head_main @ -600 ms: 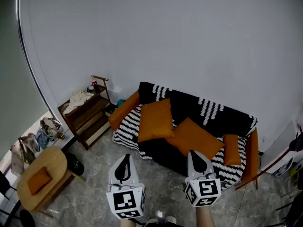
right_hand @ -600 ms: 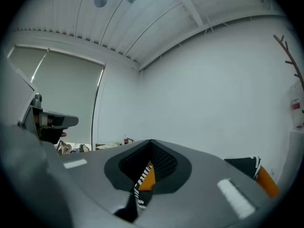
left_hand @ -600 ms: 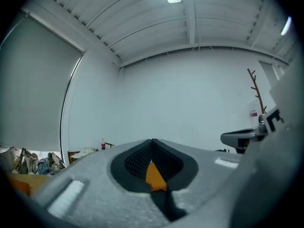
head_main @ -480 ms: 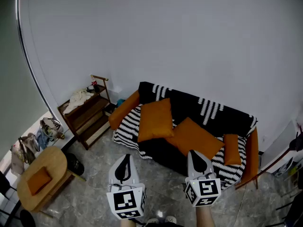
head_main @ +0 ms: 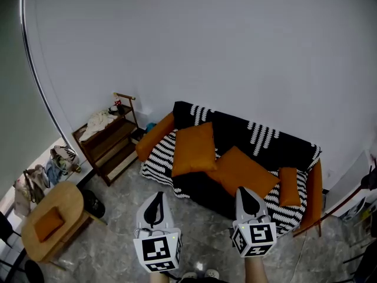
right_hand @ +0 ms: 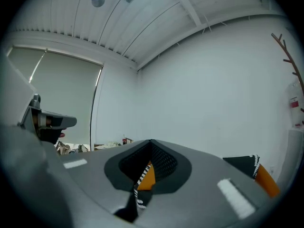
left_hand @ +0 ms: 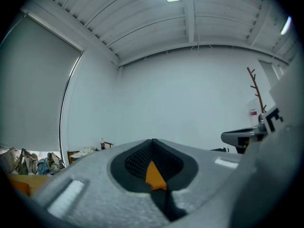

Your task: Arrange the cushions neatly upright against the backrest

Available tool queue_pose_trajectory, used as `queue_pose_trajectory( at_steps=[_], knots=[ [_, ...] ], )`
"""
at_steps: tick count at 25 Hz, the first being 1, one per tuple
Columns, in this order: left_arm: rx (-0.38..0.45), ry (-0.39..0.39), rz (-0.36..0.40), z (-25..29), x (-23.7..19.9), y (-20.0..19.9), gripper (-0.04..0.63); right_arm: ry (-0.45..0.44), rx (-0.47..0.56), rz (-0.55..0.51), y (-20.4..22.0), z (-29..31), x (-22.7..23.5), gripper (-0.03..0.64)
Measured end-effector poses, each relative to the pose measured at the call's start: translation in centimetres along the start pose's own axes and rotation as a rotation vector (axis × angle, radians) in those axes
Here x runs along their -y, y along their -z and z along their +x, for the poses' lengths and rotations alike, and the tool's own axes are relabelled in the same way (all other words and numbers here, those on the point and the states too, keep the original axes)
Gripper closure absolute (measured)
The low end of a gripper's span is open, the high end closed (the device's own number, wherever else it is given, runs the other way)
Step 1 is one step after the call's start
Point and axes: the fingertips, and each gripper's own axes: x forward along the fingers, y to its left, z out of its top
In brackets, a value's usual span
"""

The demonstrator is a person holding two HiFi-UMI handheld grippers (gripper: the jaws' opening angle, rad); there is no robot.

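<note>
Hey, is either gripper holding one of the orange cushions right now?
No, the left gripper and right gripper are both shut and empty, short of the sofa where the orange cushions lie.

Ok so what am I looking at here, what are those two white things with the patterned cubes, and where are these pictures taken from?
They are hand-held grasping tools: a person holds the left tool and the right tool, both shut and empty. The head view comes from a camera on the person's head, looking down. The other two come from cameras riding on each tool, looking along its jaws. Ahead stands a sofa with orange cushions: a large cushion, a middle cushion and a small cushion.
</note>
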Motion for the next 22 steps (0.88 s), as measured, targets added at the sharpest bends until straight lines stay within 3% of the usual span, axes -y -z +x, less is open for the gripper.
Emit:
queue_pose_trajectory(
  at_steps=[5, 7, 10, 22],
  knots=[
    [0.008, 0.0, -0.012, 1.0, 0.9, 0.2, 0.581, -0.005, 0.008, 0.028, 0.4, 0.5, 1.5, 0.606],
    [0.012, -0.003, -0.018, 1.6, 1.3, 0.4, 0.43, -0.023, 0.005, 0.035, 0.6, 0.8, 2.0, 0.535],
    [0.001, -0.024, -0.008, 2.3, 1.8, 0.8, 0.342, -0.04, -0.014, 0.047, 1.2, 1.4, 3.0, 0.423],
    [-0.032, -0.086, -0.003, 4.2, 2.3, 2.3, 0.333, -0.096, -0.06, 0.05, 3.2, 3.7, 5.1, 0.388]
  ],
)
